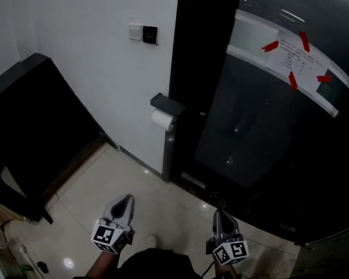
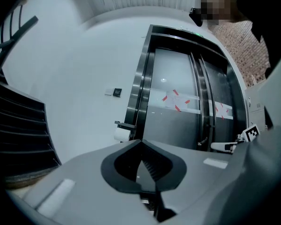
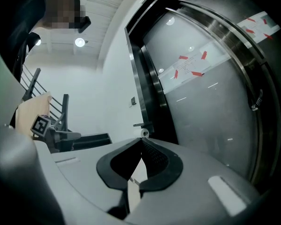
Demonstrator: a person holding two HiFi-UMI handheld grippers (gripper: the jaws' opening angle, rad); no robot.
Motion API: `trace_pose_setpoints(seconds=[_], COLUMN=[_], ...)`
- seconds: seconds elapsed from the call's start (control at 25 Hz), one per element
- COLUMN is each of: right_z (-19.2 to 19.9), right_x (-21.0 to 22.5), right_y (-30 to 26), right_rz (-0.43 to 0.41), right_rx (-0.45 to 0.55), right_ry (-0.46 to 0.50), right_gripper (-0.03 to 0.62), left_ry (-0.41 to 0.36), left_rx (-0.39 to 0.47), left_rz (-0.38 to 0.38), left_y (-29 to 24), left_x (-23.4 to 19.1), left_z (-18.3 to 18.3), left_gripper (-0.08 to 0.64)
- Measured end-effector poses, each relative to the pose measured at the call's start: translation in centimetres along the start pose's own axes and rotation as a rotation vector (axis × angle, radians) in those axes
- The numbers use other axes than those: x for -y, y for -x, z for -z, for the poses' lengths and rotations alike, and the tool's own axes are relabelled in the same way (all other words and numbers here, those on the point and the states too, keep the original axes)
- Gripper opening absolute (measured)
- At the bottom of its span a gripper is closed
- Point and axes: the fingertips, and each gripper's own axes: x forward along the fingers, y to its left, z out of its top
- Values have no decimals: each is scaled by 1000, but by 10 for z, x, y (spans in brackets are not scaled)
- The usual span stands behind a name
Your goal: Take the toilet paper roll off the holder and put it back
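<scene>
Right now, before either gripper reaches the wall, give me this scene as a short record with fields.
roll: toilet paper roll sits on the holder, mounted on the white wall
left gripper: jaws together, nothing between them, well short of the roll
right gripper: jaws together, empty, also short of the roll
above the roll: wall switch
right of the roll: glass door with a notice taped on in red
task stage: roll not yet taken off

The left claw (image 1: 127,197) and right claw (image 1: 218,213) are grey, tapered, each bearing a black-and-white marker cube (image 1: 111,236).
</scene>
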Motion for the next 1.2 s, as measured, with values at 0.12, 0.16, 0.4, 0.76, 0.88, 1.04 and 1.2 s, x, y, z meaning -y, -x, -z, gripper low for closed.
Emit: trace_pose_setpoints(seconds=[0.12, 0.16, 0.4, 0.76, 0.88, 1.04, 1.2], right_z=[-2, -3, -4, -13, -17, -19, -17], right_x=[-6, -10, -34, -27, -26, -18, 0], right_y=[-26, -35, -73, -105, -120, -141, -161], right_rz=[9, 10, -24, -8, -31, -56, -81], right_rx=[-7, -15, -51, -68, -58, -40, -37], right_ry=[-6, 2, 89, 116, 121, 99, 74], right_gripper=[14, 12, 14, 14, 14, 14, 13], left_ry=[14, 20, 63, 93, 66, 37, 4], left_rx=[-4, -5, -20, -39, -27, -16, -20], left_rz=[11, 16, 11, 0, -11, -26, -45], left_y=[-16, -21, -42, -61, -69, -83, -98], left_x=[-20, -26, -62, -82, -87, -92, -89], left_z=[-9, -10, -8, -1, -2, -6, -12], left_gripper=[2, 2, 2, 2, 2, 2, 2])
